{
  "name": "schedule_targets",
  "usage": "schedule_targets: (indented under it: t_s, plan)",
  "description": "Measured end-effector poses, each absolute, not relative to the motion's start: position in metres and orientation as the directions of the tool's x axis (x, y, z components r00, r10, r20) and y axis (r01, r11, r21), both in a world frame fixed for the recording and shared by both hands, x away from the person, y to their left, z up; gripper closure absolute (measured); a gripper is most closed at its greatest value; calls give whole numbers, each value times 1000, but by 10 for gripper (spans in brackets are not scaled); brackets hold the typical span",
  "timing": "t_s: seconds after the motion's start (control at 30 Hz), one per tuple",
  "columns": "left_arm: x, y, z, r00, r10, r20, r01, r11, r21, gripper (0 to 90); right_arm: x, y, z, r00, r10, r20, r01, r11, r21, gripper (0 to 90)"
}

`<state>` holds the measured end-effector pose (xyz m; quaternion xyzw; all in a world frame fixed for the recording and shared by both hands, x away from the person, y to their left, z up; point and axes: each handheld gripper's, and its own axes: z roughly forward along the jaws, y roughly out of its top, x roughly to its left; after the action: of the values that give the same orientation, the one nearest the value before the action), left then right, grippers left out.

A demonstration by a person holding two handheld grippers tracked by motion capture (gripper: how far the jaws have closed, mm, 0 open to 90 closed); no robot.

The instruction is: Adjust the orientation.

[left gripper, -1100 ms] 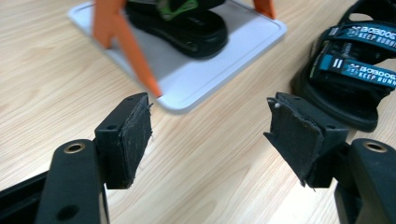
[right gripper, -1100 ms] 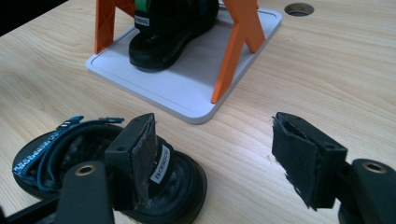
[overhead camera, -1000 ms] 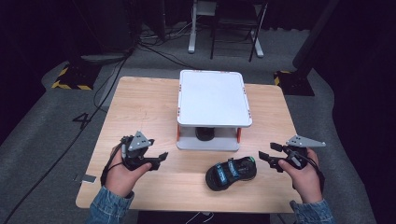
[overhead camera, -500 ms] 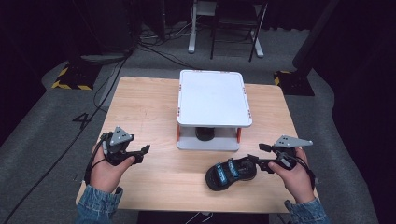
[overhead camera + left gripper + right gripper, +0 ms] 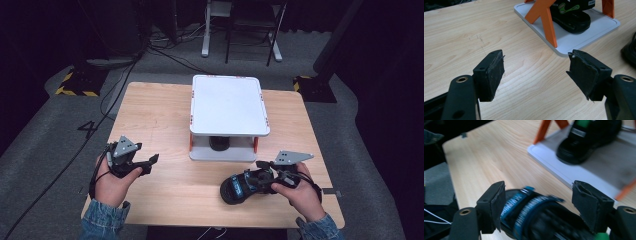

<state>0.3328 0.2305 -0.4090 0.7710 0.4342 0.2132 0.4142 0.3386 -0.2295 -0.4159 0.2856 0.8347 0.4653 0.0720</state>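
Note:
A black sandal with blue straps (image 5: 239, 188) lies on the wooden table (image 5: 150, 115) near its front right. My right gripper (image 5: 261, 173) is at the sandal's right end. In the right gripper view the right gripper (image 5: 539, 202) stands open with a jaw on either side of the sandal (image 5: 534, 213), and the picture is blurred. My left gripper (image 5: 151, 163) is open and holds nothing at the front left, and the left gripper view shows the left gripper (image 5: 536, 72) over bare wood. A black shoe (image 5: 218, 142) sits on the lower level of the white shelf (image 5: 227, 105).
The shelf stands mid-table on orange legs (image 5: 544, 17) and a white base plate (image 5: 586, 32); the shoe (image 5: 571, 15) rests on it. The shoe (image 5: 586, 137) is just beyond the sandal. Cables (image 5: 115, 90) and chair legs (image 5: 250, 35) lie on the floor behind the table.
My right gripper has moved left until its jaws stand around the sandal. My left gripper has shifted left, away from the shelf. The sandal has hardly moved.

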Motion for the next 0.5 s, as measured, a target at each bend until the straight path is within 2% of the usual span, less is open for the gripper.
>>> schedule_targets:
  t_s: [0.13, 0.23, 0.37, 0.43, 0.5]
  plan:
    - [330, 231, -411, 532, 846, -29, 500, -286, 818, 286, 338, -217, -421, -856, 505, 106, 362, 442, 821, 264]
    - [329, 232, -412, 531, 847, -30, 503, -286, 815, 286, 339, -209, -426, -839, 530, 125, 388, 420, 821, 267]
    - [328, 233, -414, 531, 847, -32, 509, -289, 811, 286, 340, -210, -428, -883, 470, 9, 297, 542, 786, 266]
    - [328, 234, -415, 530, 847, -30, 509, -290, 810, 286, 341, -211, -430, -900, 437, 7, 276, 556, 784, 252]
    - [327, 234, -415, 530, 847, -31, 511, -290, 809, 286, 345, -212, -434, -894, 447, 10, 286, 555, 781, 228]
